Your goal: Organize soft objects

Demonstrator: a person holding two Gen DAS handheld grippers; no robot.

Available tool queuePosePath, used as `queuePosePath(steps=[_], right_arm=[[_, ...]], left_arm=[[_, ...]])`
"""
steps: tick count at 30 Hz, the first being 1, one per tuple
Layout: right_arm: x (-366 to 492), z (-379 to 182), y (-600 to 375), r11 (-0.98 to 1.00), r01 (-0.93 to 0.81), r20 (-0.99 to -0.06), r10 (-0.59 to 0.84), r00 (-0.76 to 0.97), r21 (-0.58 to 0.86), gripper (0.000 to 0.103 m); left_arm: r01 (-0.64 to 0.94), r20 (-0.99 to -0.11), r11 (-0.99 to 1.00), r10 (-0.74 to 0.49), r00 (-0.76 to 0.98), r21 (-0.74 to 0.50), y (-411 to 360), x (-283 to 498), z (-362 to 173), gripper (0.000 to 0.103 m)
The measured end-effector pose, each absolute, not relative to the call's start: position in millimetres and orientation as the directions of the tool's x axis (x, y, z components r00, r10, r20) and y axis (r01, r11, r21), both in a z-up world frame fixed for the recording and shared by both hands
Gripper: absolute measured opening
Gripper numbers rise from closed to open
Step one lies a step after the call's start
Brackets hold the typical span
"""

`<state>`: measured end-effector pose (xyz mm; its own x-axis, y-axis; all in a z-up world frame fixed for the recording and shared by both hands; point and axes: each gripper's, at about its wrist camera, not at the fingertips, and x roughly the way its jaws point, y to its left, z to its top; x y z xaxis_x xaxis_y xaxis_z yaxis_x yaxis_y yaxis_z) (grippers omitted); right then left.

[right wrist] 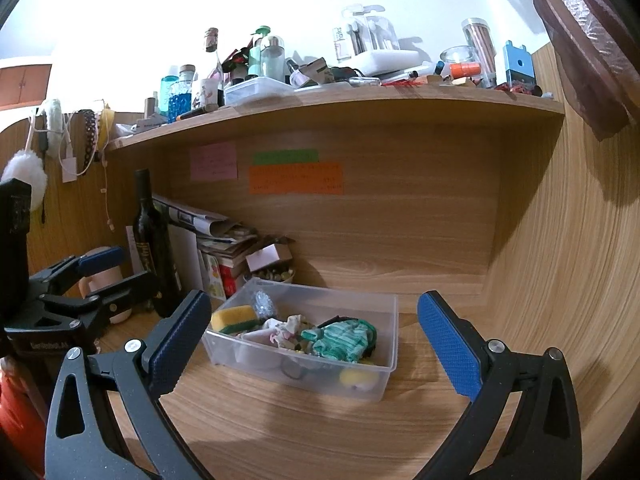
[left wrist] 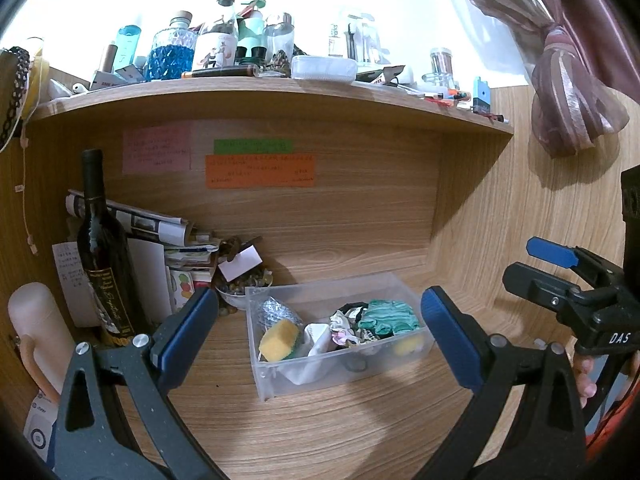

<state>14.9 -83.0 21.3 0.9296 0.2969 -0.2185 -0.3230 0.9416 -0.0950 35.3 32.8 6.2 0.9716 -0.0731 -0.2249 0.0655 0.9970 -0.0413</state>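
A clear plastic box (left wrist: 269, 376) (right wrist: 390, 320) stands on the wooden desk. It holds a yellow-green sponge (left wrist: 279, 339) (right wrist: 233, 317), a green striped cloth (left wrist: 390, 316) (right wrist: 340, 340), white and patterned cloths (left wrist: 320, 336) (right wrist: 280, 330), a silver scouring ball (left wrist: 276, 311) (right wrist: 262, 305) and a yellow soft item (right wrist: 358, 378). My left gripper (left wrist: 320, 332) is open and empty in front of the box; it shows at the left of the right wrist view (right wrist: 100, 276). My right gripper (right wrist: 316, 340) is open and empty, also facing the box; it shows at the right of the left wrist view (left wrist: 560, 272).
A dark wine bottle (left wrist: 102, 256) (right wrist: 154, 248), stacked papers (left wrist: 160, 224) (right wrist: 212, 224) and a small bowl of trinkets (left wrist: 244, 288) stand left of the box. A cluttered shelf (left wrist: 280, 88) (right wrist: 340, 100) hangs above. A curtain (left wrist: 568, 92) hangs at the right.
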Motion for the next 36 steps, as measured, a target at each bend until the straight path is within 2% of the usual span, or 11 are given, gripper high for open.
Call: queuePosePath(steps=[36], right_arm=[[17.5,18.1,-82.4,0.944,-0.322,-0.222,0.298,0.928,-0.077,0.103]], left_arm=[[0.111,-0.232,0.992,-0.122,0.965,-0.056,31.7,42.0,3.9,0.103]])
